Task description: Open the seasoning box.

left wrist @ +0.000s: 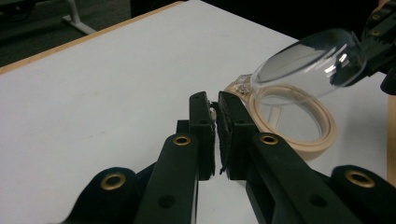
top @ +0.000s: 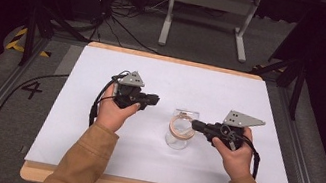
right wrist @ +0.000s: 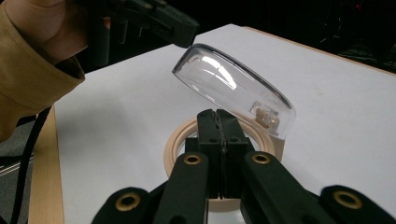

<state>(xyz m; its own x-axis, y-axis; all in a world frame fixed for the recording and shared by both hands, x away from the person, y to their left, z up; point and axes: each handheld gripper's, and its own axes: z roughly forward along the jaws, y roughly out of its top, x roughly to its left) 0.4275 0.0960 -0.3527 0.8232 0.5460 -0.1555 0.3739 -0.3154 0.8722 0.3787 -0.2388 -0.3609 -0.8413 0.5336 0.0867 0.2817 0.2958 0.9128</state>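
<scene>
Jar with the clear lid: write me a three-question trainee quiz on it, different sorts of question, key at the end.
1. True or false: the clear lid lies shut flat.
2. What colour is the ring under that lid?
3. In the high view, which tongs have their tips at the rim of the jar? A: left tongs. B: right tongs.

Key: 1 false, the lid is tilted up, open on its hinge. 2 beige. 3 B; the left tongs are off to the jar's left side.
</scene>
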